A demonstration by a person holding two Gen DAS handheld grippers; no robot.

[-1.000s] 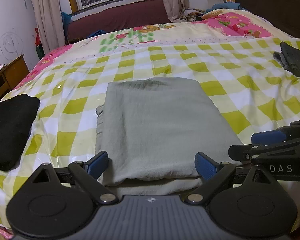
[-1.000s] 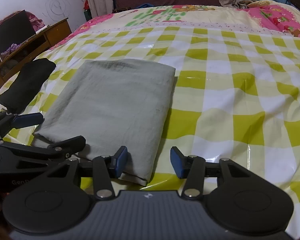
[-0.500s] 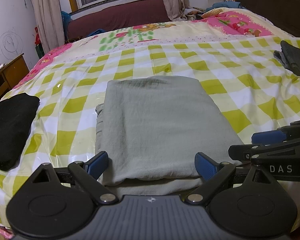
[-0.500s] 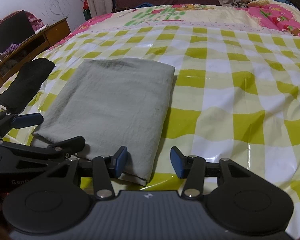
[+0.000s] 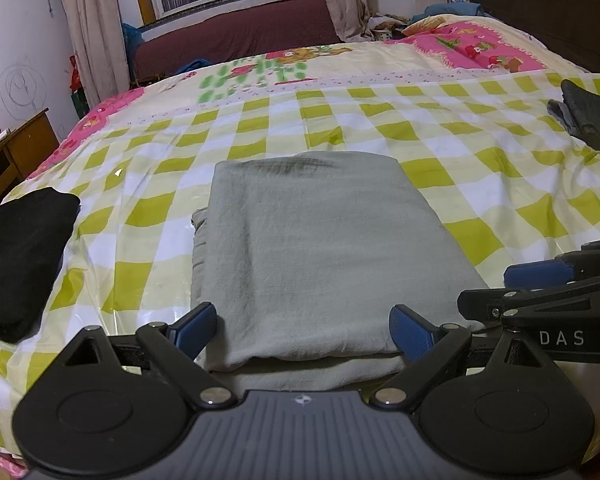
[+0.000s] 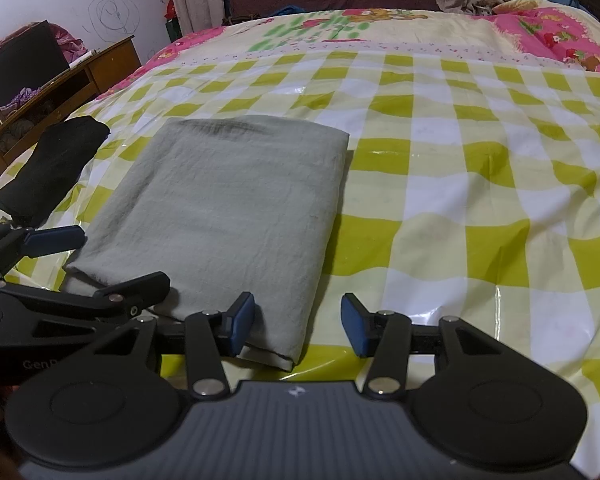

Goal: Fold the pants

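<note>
Grey pants (image 5: pixel 316 248) lie folded into a flat rectangle on the bed, on the green-and-white checked sheet (image 5: pixel 480 168), close to the near edge. Top layer neat, a lower layer pokes out along the near and left edges.

Left tongs (image 5: pixel 302 330) sit at the near edge of the pants, jaws wide open, blue pads (image 5: pixel 410 330) either side of the folded stack, not pressing it. Right tongs (image 6: pixel 298 326) are at the near right corner of the pants, jaws open about halfway; the left pad overlaps the cloth edge in view, the right pad is over bare sheet. Nothing gripped by either. In the left wrist view the right tongs show at the right edge, just beside the pants.

Black folded garment (image 5: pixel 20 256) lies left of the pants, apart from them. Dark grey cloth (image 5: pixel 592 120) far right on the bed. Pink floral quilt (image 5: pixel 472 48) further back. Wooden desk (image 6: pixel 60 80) left of the bed; curtains (image 5: pixel 92 28) and window behind.
</note>
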